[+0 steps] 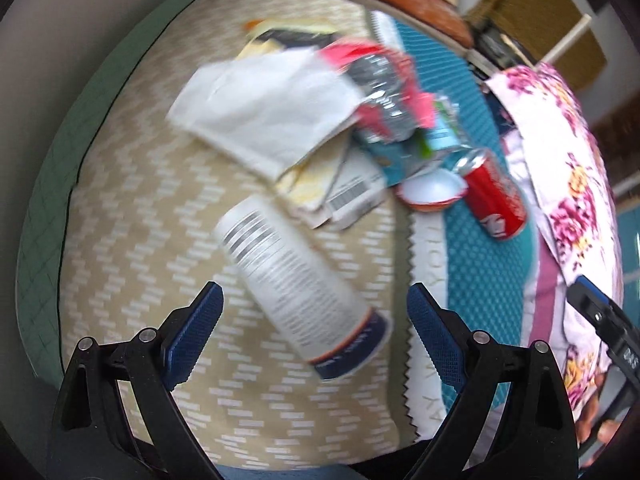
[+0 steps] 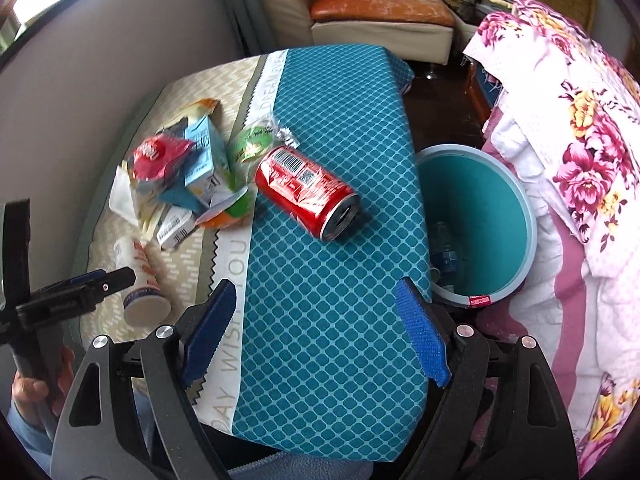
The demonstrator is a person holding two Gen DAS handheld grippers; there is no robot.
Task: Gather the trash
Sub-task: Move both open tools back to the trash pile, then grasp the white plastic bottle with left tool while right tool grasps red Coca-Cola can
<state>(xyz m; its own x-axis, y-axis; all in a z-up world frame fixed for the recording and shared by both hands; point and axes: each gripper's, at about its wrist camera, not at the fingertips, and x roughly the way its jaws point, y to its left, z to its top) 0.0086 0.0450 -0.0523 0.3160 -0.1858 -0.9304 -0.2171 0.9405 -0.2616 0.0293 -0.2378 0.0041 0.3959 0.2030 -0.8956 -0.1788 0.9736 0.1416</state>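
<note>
A white paper cup (image 1: 298,284) lies on its side on the beige cushion, just ahead of my open, empty left gripper (image 1: 316,336); it also shows in the right wrist view (image 2: 140,284). Behind it is a pile of trash: a white napkin (image 1: 264,116), wrappers, cartons (image 2: 200,164) and a red-rimmed lid (image 1: 432,190). A dented red soda can (image 2: 308,194) lies on the teal cloth ahead of my open, empty right gripper (image 2: 316,328); it also shows in the left wrist view (image 1: 494,196). A teal bin (image 2: 480,220) stands on the floor to the right, with a bottle inside.
A floral blanket (image 2: 580,160) is heaped to the right of the bin. A grey wall (image 2: 80,80) runs along the left. A sofa with an orange cushion (image 2: 380,8) stands at the back. The left gripper shows at the left edge of the right wrist view (image 2: 80,284).
</note>
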